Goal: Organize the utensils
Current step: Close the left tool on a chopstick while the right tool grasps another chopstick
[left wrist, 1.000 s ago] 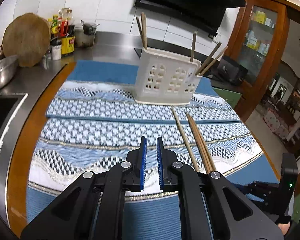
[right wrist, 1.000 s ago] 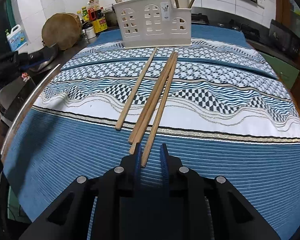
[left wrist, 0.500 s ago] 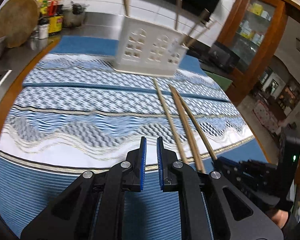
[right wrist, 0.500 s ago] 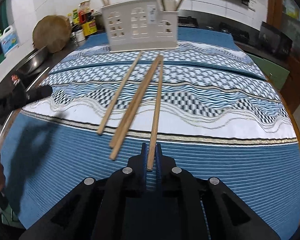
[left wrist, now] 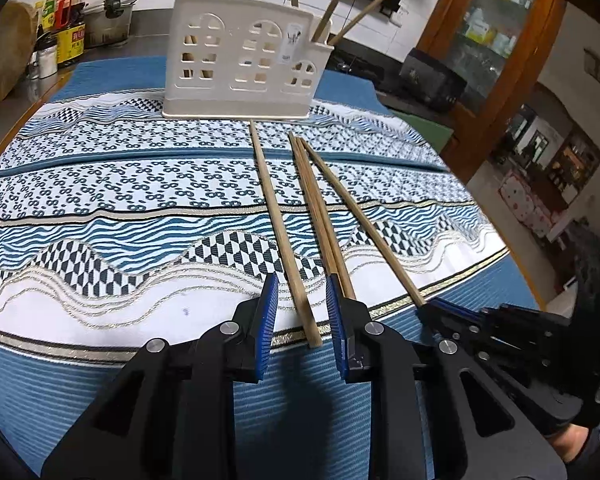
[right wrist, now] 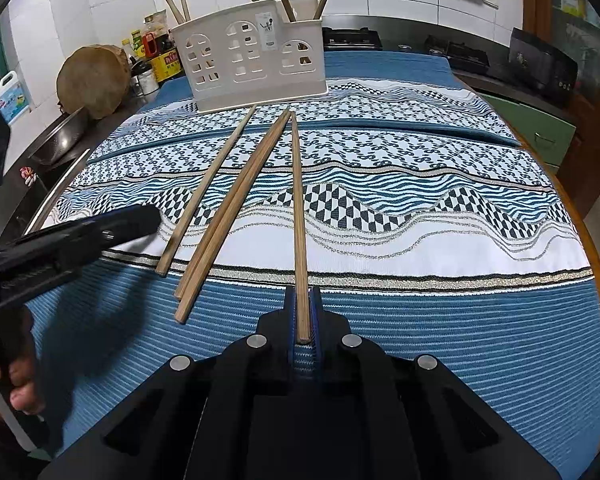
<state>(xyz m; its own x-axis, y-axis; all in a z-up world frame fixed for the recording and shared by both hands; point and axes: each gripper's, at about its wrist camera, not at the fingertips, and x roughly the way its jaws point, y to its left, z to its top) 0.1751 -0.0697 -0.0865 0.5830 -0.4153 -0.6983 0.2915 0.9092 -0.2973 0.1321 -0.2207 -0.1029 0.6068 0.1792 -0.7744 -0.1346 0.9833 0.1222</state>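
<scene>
Right tool closed on near end of rightmost long wooden chopstick; chopstick lies flat on blue-white patterned cloth covering worktop. Left tool held wide open, nothing gripped; near end of leftmost pale wooden chopstick seen between its blue pads, untouched. Pair of darker wooden chopsticks lies between these two. White plastic cut-out utensil holder stands upright at far end of cloth, several chopsticks inside.
</scene>
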